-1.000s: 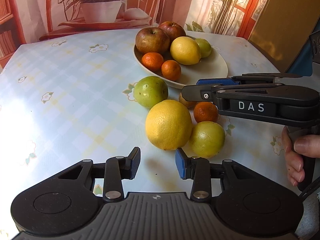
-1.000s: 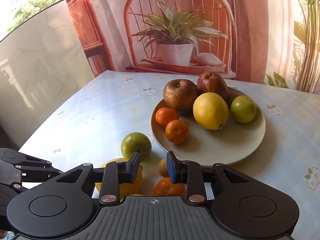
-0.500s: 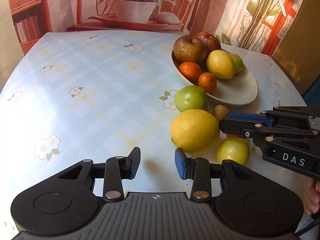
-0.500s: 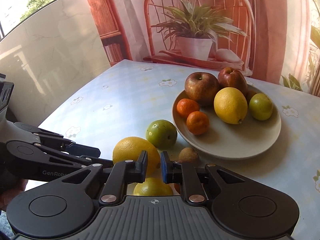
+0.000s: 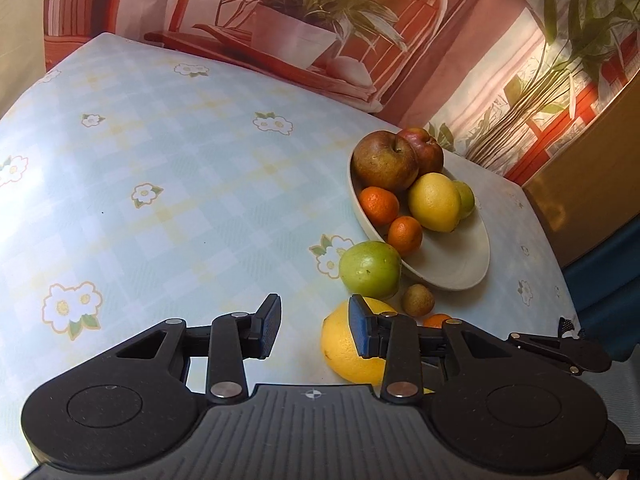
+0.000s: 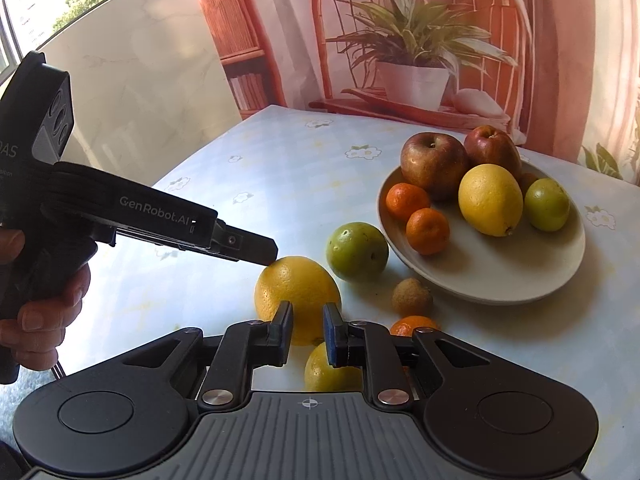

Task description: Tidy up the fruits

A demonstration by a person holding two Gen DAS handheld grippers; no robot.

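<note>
A beige plate point(image 6: 520, 280) point(image 5: 460, 272) holds two apples, two mandarins, a lemon and a lime. Loose on the table lie a big yellow orange point(image 6: 296, 288) point(image 5: 344, 352), a green apple point(image 6: 357, 252) point(image 5: 370, 269), a small brown fruit point(image 6: 412, 297) point(image 5: 418, 300), a mandarin point(image 6: 414, 325) and a yellow-green lemon point(image 6: 326, 372). My left gripper point(image 5: 314, 328) is open and empty, just left of the orange; it also shows in the right wrist view point(image 6: 256, 250). My right gripper point(image 6: 307, 332) is open with a narrow gap, empty, above the yellow-green lemon.
The table has a pale blue checked cloth with flowers point(image 5: 160, 200). A printed backdrop with a potted plant point(image 6: 412, 72) stands behind it. The table's right edge point(image 5: 560, 280) is close to the plate. A hand point(image 6: 36, 320) holds the left gripper's handle.
My left gripper has swung left and tilted, so the fruits now sit to its right. My right gripper has drawn back and up, and its jaws opened slightly.
</note>
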